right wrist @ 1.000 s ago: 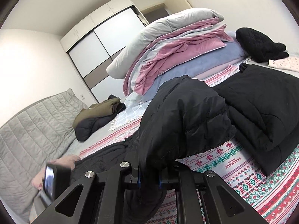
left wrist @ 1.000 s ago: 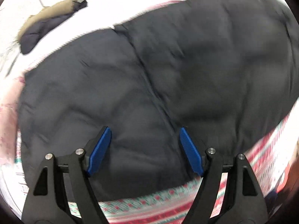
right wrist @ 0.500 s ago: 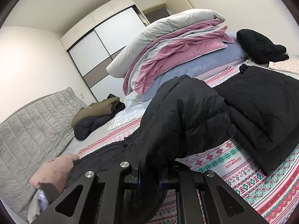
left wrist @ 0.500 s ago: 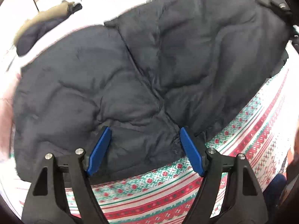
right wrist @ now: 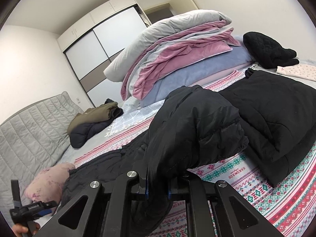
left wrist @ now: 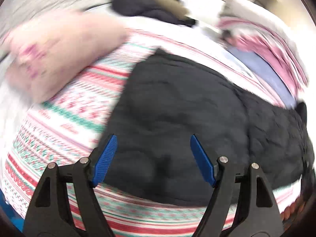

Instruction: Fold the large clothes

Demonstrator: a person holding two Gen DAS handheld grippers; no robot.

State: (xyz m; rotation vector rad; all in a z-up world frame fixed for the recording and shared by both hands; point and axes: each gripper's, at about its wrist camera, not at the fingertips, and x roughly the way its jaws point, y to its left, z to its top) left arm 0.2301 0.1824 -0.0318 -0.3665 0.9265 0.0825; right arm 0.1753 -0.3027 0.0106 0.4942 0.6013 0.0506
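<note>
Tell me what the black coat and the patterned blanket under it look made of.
Black coat: apparently padded synthetic shell, faint sheen, puffy quilted seams. Patterned blanket: seemingly matte woven or knitted cloth, with red and green snowflake bands. Right gripper pinches the coat.

"HANDMADE" is woven, upside down, into the patterned blanket (right wrist: 238, 172); smaller script beneath it is unreadable.

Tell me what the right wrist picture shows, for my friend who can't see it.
The right gripper is shut on a fold of a black puffy coat lying on a patterned bedspread. Behind it sits a pile of pink, grey and blue bedding.
</note>
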